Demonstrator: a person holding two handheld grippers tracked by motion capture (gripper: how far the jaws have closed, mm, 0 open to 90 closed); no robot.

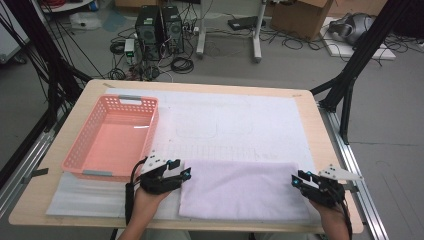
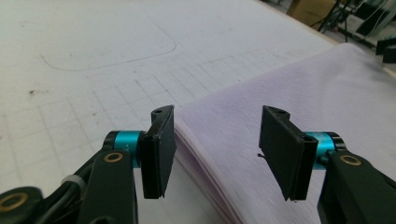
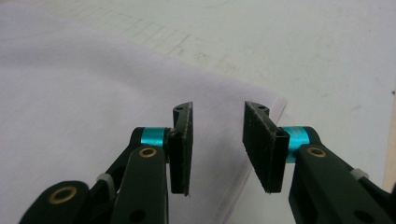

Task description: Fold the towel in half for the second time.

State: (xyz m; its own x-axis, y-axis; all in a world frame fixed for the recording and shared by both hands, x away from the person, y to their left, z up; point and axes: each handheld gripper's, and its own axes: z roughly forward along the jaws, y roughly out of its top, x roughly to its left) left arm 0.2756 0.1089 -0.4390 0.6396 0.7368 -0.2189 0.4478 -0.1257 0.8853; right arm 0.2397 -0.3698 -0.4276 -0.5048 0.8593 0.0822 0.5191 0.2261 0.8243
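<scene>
Folded pale lilac cloth lying flat at the near edge of a white gridded mat on a wooden table. Left gripper at the cloth's far left corner, jaws spread wide and empty, one over the mat, one over the stacked cloth edge. Right gripper at the cloth's far right corner, jaws parted a moderate gap, holding nothing, poised over the corner layers. Empty pink plastic basket resting on the left of the table, just beside the left gripper
</scene>
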